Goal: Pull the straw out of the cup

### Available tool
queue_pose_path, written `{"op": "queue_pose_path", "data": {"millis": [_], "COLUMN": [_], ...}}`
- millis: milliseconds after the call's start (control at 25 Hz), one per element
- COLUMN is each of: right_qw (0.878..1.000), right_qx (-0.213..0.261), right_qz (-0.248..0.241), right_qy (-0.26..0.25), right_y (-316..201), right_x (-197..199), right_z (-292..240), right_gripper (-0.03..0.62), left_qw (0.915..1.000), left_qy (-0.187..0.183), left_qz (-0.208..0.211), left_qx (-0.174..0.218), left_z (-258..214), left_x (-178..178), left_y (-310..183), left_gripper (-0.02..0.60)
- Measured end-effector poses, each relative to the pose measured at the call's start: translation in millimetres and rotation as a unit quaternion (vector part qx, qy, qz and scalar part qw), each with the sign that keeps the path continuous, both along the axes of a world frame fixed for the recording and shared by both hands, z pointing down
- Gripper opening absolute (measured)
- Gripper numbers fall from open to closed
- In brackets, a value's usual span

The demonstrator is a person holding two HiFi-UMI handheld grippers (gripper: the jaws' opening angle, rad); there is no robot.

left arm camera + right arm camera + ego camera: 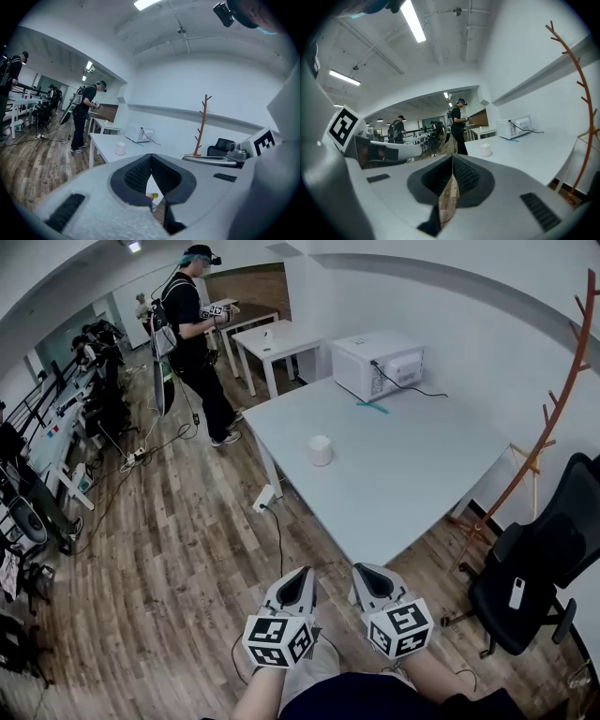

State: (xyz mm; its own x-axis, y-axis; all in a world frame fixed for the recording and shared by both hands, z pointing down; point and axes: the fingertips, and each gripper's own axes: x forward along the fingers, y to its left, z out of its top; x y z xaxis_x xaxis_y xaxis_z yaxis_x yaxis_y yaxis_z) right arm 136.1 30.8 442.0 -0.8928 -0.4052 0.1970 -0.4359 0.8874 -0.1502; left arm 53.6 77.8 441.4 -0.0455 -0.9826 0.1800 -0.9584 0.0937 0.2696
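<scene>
A small white cup (320, 450) stands on the white table (412, 484), towards its left edge. A thin teal straw (372, 407) lies flat on the table in front of the microwave (378, 365), apart from the cup. My left gripper (306, 571) and right gripper (361, 568) hang side by side off the table's near corner, well short of the cup. Both are shut with nothing between the jaws. The left gripper (151, 156) sees the cup (121, 148) far ahead; past the right gripper (453, 157) the cup (486, 150) also stands far off.
A person (192, 324) stands by a smaller white table (281, 338) at the back. A brown coat stand (553, 418) and a black office chair (534, 577) are to the right. A power strip with a cable (264, 499) hangs at the table's left edge. Desks line the left wall.
</scene>
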Motion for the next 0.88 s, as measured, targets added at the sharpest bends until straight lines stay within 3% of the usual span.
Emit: {"op": "queue_pose_path", "data": {"millis": [880], "right_qw": [0.999], "right_qx": [0.002], "right_qz": [0.040], "right_qy": [0.006], "right_y": [-97], "right_x": [-143], "right_z": [-11], "right_gripper": [0.031], "left_qw": [0.9983], "left_qy": [0.003], "left_qz": [0.057], "left_qx": [-0.010], "left_z": [4], "left_x": [-142], "left_y": [-100], "left_gripper": [0.018]}}
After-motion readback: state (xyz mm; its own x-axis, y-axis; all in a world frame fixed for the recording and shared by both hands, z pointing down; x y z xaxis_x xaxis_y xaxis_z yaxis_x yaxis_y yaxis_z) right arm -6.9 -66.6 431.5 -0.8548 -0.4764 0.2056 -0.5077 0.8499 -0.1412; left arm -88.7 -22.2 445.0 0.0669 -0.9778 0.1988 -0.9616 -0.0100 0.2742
